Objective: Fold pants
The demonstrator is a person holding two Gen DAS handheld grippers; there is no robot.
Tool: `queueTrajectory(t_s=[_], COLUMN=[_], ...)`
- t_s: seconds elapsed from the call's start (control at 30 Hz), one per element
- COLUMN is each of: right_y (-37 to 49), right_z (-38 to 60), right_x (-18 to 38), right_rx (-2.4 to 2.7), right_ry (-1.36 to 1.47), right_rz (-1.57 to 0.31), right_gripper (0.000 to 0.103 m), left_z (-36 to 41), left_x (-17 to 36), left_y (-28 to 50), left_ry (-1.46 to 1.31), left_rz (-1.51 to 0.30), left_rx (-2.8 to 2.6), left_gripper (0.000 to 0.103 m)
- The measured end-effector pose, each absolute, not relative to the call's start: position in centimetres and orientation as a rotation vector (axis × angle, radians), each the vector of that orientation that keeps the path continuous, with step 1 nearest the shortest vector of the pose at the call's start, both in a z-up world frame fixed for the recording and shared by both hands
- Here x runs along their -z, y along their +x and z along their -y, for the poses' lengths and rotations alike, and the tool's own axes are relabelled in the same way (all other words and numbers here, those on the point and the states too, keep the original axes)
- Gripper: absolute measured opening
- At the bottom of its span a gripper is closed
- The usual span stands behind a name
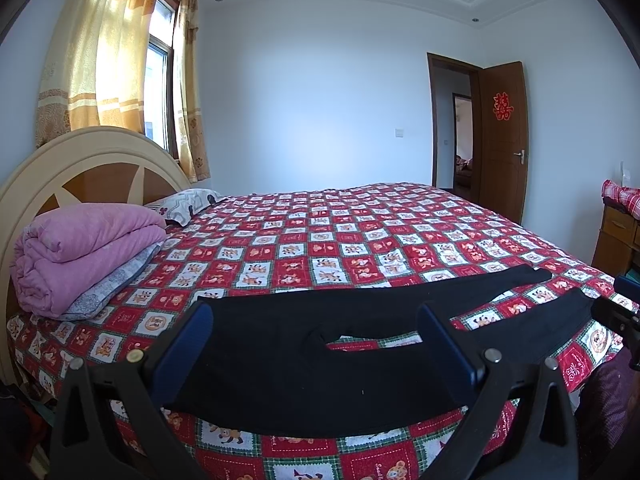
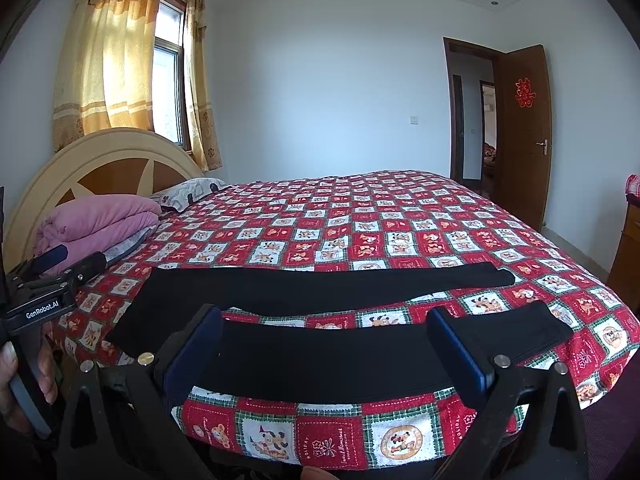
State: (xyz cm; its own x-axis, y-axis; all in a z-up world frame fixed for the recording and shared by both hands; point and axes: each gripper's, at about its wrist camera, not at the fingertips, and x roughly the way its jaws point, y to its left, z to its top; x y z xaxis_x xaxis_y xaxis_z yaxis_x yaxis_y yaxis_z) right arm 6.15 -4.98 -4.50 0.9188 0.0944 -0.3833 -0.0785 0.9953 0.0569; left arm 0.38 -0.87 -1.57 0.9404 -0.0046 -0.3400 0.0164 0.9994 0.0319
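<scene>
Left wrist view, from 9 o'clock across: a folded pink quilt (image 1: 86, 252) rests against the headboard (image 1: 86, 168). The red checked bedspread (image 1: 320, 236) covers the bed. Black pants (image 1: 320, 344) lie flat and unfolded along the near edge at 6 o'clock, waistband toward 8 o'clock, both legs spread toward 3 o'clock.

The left gripper (image 1: 316, 340) is held above the seat of the pants, jaws spread wide, grasping nothing; contact with the fabric cannot be determined.

Right wrist view: a hand (image 2: 24, 384) at 8 o'clock holds the left gripper's handle. The right gripper (image 2: 324, 352) is wide open over the nearer pant leg (image 2: 320, 364), nothing clamped. An open door (image 2: 524, 136) stands at 2 o'clock.
</scene>
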Motion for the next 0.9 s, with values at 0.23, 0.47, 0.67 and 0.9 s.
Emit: queueTrajectory(t_s=[0.23,0.47,0.67,0.9], right_y=[6.2,6.3,6.8,8.9], right_z=[4.9,4.8,4.8,5.4], right_x=[4.6,5.0,5.7,8.6], right_rx=[-0.089,-0.09,-0.086,-0.073], right_ry=[0.041,0.039,0.04,0.047], right_rz=[-0.399,-0.408,-0.423,-0.499], right_gripper=[0.102,0.102,0.102,0.102], left_z=[0.8,1.2,1.1,-0.2], left_x=[1.6,2.8,3.5,7.1], left_y=[0.4,0.3,1.1,4.4], left_ry=[0.035,0.034,0.034,0.046], left_rz=[-0.348,-0.361,-0.386,-0.478], left_rx=[0.011,0.013,0.009,-0.023], left_gripper=[0.103,0.103,0.103,0.103])
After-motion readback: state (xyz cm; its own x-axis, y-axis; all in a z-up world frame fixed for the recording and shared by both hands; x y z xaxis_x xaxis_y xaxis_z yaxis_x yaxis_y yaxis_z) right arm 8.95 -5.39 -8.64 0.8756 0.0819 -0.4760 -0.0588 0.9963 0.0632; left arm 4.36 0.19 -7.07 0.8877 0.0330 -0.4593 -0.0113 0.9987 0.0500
